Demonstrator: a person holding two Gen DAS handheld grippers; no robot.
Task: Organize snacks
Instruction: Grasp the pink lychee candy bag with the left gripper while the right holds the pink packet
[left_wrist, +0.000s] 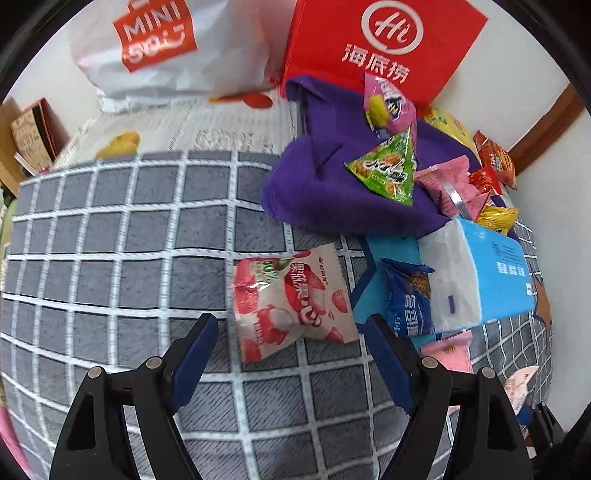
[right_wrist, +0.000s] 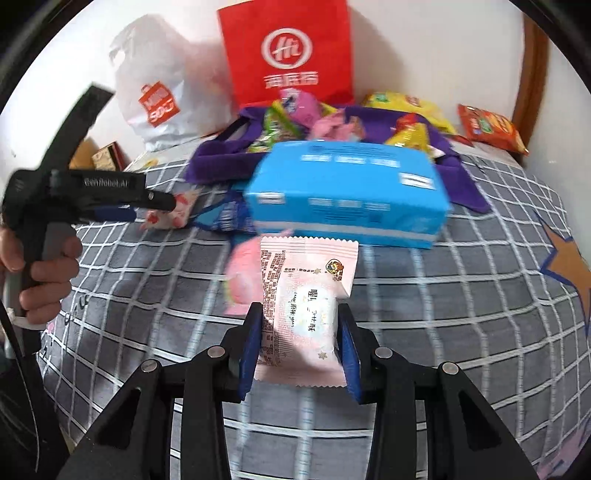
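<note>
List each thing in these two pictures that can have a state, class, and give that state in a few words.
left gripper: open, holding nothing
right gripper: shut on the pale pink packet
pale pink packet: sealed, held off the bed
strawberry candy bag: sealed, lying flat on the checked cover
blue tissue pack: lying on its side
purple cloth bag: slumped open, snacks on it
red paper bag: upright against the wall

Blurred pink packet (right_wrist: 245, 275) behind wrapper (right_wrist: 306, 310)
</note>
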